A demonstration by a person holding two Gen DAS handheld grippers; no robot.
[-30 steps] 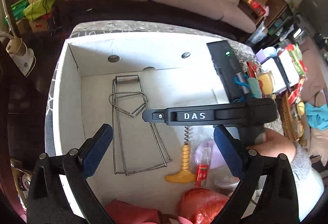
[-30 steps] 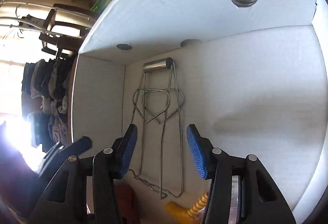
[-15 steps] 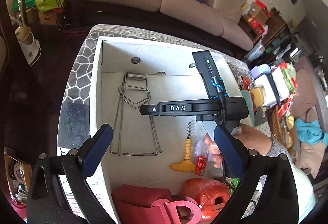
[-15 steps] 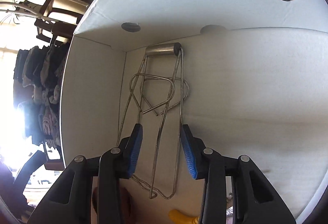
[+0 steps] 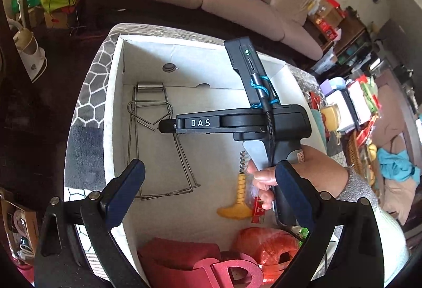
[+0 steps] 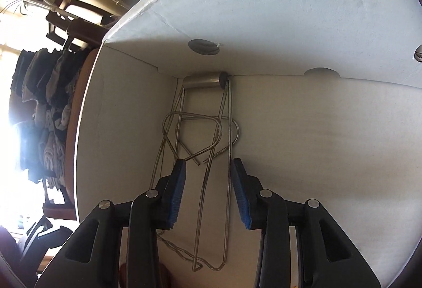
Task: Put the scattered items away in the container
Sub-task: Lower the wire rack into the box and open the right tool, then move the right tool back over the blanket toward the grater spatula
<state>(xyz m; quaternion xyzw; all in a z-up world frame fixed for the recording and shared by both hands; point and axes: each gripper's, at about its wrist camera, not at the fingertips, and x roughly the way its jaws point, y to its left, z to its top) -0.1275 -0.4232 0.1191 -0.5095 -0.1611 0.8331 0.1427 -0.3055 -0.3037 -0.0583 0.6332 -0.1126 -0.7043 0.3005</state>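
White box, wire tongs lying flat in its far-left corner.

The white box (image 5: 116, 114) holds wire tongs (image 5: 153, 140), a yellow corkscrew (image 5: 238, 195), orange twine (image 5: 266, 243) and red letters (image 5: 226, 272). The tongs' long axis runs along the left wall, metal sleeve against the far wall. The right gripper (image 6: 208, 190) hangs just above them, jaws narrowly parted, holding nothing; the left gripper (image 5: 208, 187) gapes wide, empty.

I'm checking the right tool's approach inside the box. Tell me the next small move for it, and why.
Probably ease the right gripper a little lower, then close. Its jaws stand open, straddling two long rods of the wire rack, which lies flat on the floor of the white box with its roller end against the far wall. The pads do not yet look clamped on the wire.
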